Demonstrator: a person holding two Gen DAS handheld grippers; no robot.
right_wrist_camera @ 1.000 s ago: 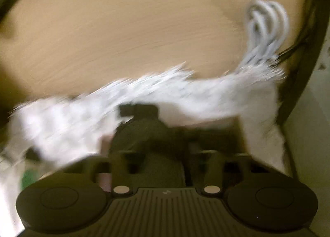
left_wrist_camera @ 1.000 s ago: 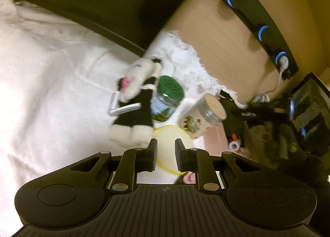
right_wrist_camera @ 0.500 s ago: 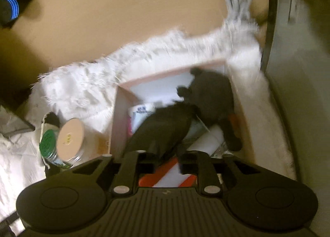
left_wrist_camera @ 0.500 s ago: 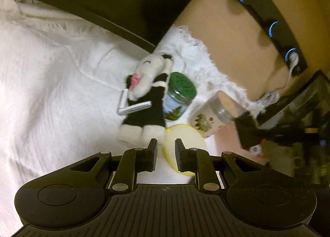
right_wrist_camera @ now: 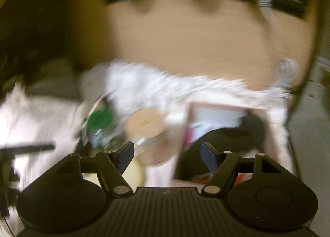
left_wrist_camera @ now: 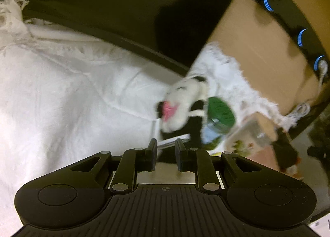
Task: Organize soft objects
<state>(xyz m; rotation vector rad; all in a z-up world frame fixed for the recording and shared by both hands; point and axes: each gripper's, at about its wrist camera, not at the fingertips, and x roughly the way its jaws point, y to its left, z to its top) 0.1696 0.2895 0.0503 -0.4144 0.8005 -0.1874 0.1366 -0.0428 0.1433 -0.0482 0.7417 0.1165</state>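
The left gripper point(left_wrist_camera: 166, 147) is hovering low at the centre of its frame, fingers narrowly apart with nothing between them, pointing at the black-and-white plush toy point(left_wrist_camera: 182, 103) just above. The right gripper point(right_wrist_camera: 167, 154) is spreading its jaws wide and empty at the lower centre of its heavily blurred view.

The plush toy is lying on the white cloth point(left_wrist_camera: 72, 96), right of centre, its pale head toward the upper part of the frame and a pink patch showing on it. It is touching, or nearly touching, the green-lidded jar point(left_wrist_camera: 219, 115) at its right. A tan-lidded jar point(right_wrist_camera: 144, 126) is sitting beside that, and the pink-rimmed box point(right_wrist_camera: 226, 107), at the right of the right view, is holding a dark soft toy point(right_wrist_camera: 233, 133).

The likely trouble: the narrow finger gap may be pushing fur instead of straddling it, and a sideways drag could be tipping the smooth, round, hard-looking jar. The fuzzy, squashy toy may also be slipping from a shallow pinch. The cloth, wrinkled and fringed, could be snagging and bunching.
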